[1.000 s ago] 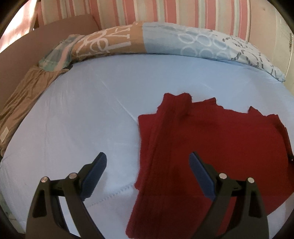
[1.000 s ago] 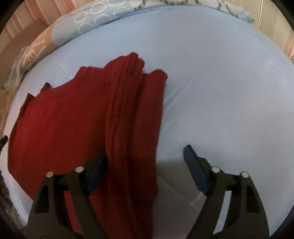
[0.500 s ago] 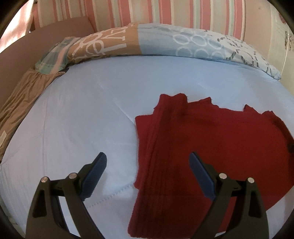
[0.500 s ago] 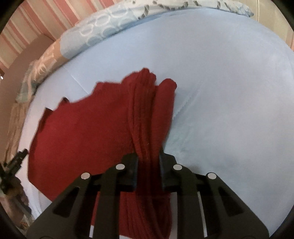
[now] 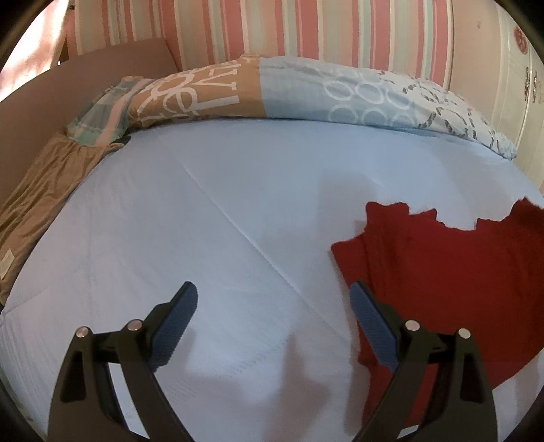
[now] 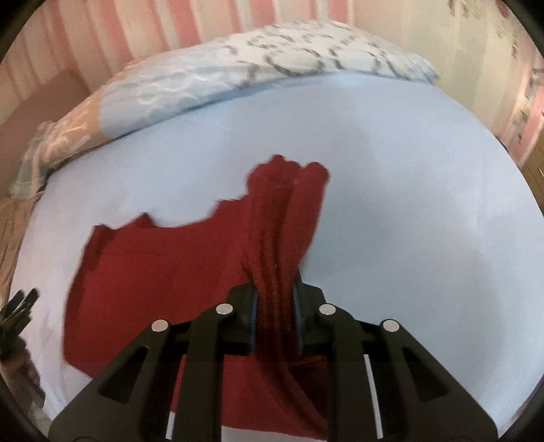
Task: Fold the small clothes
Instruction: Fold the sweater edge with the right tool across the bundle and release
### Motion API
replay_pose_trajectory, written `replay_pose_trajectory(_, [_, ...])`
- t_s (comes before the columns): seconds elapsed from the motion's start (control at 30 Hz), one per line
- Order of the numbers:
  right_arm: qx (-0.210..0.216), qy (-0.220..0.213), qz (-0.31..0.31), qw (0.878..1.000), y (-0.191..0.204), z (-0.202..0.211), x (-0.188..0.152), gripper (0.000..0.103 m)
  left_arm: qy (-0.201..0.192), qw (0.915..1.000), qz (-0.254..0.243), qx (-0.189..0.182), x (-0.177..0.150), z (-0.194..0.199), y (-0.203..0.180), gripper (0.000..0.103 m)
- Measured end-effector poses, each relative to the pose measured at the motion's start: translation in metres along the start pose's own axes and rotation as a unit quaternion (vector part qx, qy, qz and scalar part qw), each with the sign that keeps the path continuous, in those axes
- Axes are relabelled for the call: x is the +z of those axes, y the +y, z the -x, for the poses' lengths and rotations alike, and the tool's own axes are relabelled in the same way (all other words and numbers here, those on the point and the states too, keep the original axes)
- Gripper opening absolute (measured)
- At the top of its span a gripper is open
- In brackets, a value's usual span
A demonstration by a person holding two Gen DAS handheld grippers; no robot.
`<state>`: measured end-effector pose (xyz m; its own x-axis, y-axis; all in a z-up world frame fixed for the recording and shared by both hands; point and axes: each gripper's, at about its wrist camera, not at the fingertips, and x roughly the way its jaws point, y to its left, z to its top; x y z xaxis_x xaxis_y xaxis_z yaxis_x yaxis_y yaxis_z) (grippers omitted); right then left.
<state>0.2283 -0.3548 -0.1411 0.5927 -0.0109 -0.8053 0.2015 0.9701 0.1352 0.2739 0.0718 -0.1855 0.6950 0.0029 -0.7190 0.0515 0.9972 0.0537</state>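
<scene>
A dark red knit garment (image 5: 442,272) lies on the light blue bed sheet (image 5: 238,204). In the left wrist view it lies flat at the right. My left gripper (image 5: 273,306) is open and empty above bare sheet, left of the garment's edge; its right finger overlaps that edge in the picture. In the right wrist view my right gripper (image 6: 273,306) is shut on a bunched fold of the red garment (image 6: 163,272) at its right side and lifts it off the sheet. The rest of the garment trails flat to the left.
A patterned blue and tan pillow (image 5: 289,91) lies along the far edge of the bed. A brown cloth (image 5: 40,193) lies at the left edge. A striped pink wall (image 5: 272,30) stands behind. The left gripper shows as a dark shape (image 6: 20,306) at the left.
My right gripper closed on the folded right side of the garment and raised it. My left gripper moved left, off the garment, and stayed open.
</scene>
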Motion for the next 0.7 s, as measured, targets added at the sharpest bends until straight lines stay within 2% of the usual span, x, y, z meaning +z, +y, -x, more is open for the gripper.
replay_pose_trajectory(0.17, [0.050, -0.006, 0.021, 0.999, 0.070, 0.013, 0.016, 0.017, -0.004, 0.9999, 0.010, -0.002, 0.004, 0.003, 0.012, 0.092])
replay_pose_trajectory(0.27, [0.087, -0.004, 0.027, 0.996, 0.127, 0.011, 0.019, 0.017, -0.008, 0.9999, 0.010, -0.002, 0.006, 0.007, 0.019, 0.092])
replay_pose_trajectory(0.4, [0.101, -0.002, 0.039, 0.994, 0.190, -0.005, 0.013, 0.017, -0.017, 0.9997, 0.017, 0.000, 0.011, 0.013, 0.034, 0.092])
replay_pose_trajectory(0.5, [0.095, 0.006, 0.058, 0.994, 0.231, -0.027, 0.001, 0.017, -0.023, 0.9995, 0.022, 0.003, 0.013, 0.018, 0.044, 0.092])
replay_pose_trajectory(0.7, [0.089, 0.051, 0.062, 0.993, 0.276, -0.084, -0.040, 0.018, -0.024, 0.9994, 0.025, 0.008, 0.010, 0.017, 0.060, 0.092])
